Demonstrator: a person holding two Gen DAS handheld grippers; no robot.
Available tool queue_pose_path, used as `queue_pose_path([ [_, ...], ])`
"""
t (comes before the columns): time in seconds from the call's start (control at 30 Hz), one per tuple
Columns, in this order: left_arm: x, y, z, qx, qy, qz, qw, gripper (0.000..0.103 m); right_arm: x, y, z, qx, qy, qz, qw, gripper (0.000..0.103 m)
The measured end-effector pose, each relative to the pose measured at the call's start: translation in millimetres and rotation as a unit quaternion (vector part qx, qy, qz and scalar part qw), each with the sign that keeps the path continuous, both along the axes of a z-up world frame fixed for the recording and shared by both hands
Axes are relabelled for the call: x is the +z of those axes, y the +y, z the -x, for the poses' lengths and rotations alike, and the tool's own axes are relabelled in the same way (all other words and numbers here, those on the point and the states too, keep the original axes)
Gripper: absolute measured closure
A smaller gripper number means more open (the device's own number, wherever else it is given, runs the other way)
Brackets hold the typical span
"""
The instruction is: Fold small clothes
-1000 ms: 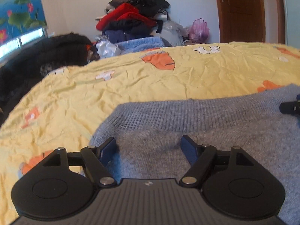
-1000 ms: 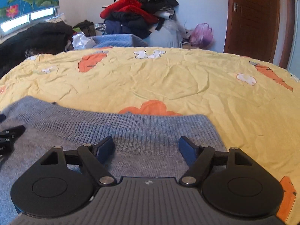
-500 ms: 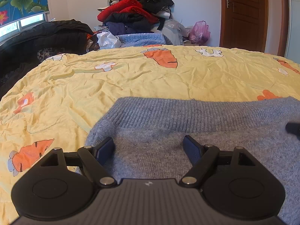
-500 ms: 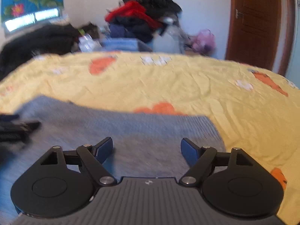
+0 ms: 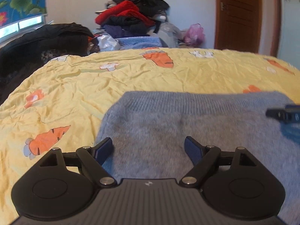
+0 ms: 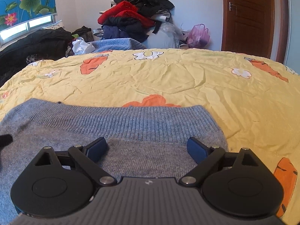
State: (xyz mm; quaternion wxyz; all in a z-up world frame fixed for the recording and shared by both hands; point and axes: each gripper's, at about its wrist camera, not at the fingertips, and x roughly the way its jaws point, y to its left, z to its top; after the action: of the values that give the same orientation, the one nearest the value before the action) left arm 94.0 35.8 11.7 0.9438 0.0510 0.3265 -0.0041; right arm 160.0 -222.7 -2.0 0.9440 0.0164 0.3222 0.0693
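The grey knitted sweater (image 6: pixel 116 131) lies flat on the yellow carrot-print bedsheet (image 6: pixel 168 78), ribbed band at its far edge, looking already folded into a neat slab, though maybe another fold is left. Left gripper (image 5: pixel 149 150) and right gripper (image 6: pixel 147 147) hover over it, jaws just opening wide, gripping nothing. Heaped clothes pile (image 6: pixel 135 18) waits behind the bed.

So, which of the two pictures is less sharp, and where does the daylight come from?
Left wrist view: the grey sweater is smeared by motion blur, and the right gripper's fingers at the edge are soft. Right wrist view: sharp, the sweater's ribbing reads clearly. In both, daylight enters through the window at far left, and the fisheye bends the door.
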Motion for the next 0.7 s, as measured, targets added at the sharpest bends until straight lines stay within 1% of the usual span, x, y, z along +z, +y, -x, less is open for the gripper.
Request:
queue_pose_path([
  [0.03,-4,3,-1,-0.001,0.002,-0.006,1.0000,0.014,0,1,0,0.000,0.000,0.002,1.000,0.009],
  [0.07,-10,11,-3,-0.001,0.001,0.007,1.0000,0.011,0,0,0,0.001,0.001,0.002,1.000,0.008],
  [0.1,-13,22,-8,0.006,0.009,0.041,0.9991,0.008,0,0,0,0.002,0.001,-0.001,1.000,0.007],
  [0.13,-15,35,-17,0.025,0.027,0.080,0.9961,0.000,0,-2,-1,0.004,0.002,-0.006,1.000,0.007],
  [0.17,-15,38,-23,0.043,0.027,0.078,0.9956,0.000,0,-2,-1,0.005,0.003,-0.008,1.000,0.006],
  [0.27,-12,27,-23,0.055,0.029,0.043,0.9972,0.000,1,0,-1,0.005,0.003,-0.001,1.000,0.007],
  [0.3,-7,25,-17,0.061,0.024,0.031,0.9974,0.000,3,-1,2,0.004,0.000,0.001,1.000,0.012],
  [0.33,-1,24,-7,0.066,0.013,0.024,0.9974,0.000,7,-2,9,-0.003,-0.005,0.003,1.000,0.014],
  [0.37,6,23,8,0.063,-0.001,0.025,0.9977,0.001,13,-4,20,-0.012,-0.013,0.002,1.000,0.014],
  [0.4,12,23,22,0.053,-0.015,0.031,0.9980,0.001,20,-8,35,-0.013,-0.023,-0.009,1.000,0.011],
  [0.47,21,21,50,0.023,-0.043,0.040,0.9980,0.001,31,-15,67,0.010,-0.034,-0.046,0.998,0.006],
  [0.5,23,17,60,0.009,-0.049,0.039,0.9980,0.001,33,-16,79,0.022,-0.034,-0.056,0.998,0.005],
  [0.53,23,13,64,0.001,-0.046,0.037,0.9983,0.001,32,-14,88,0.026,-0.030,-0.055,0.998,0.006],
  [0.6,15,6,64,-0.017,-0.024,0.036,0.9989,0.001,28,-9,102,0.024,-0.024,-0.039,0.999,0.006],
  [0.67,-3,0,57,-0.011,0.006,0.017,0.9998,0.000,17,-4,108,0.017,-0.009,-0.011,1.000,0.005],
  [0.7,-9,1,56,-0.009,0.006,0.025,0.9996,0.000,9,-4,108,0.008,0.001,0.000,1.000,0.004],
])
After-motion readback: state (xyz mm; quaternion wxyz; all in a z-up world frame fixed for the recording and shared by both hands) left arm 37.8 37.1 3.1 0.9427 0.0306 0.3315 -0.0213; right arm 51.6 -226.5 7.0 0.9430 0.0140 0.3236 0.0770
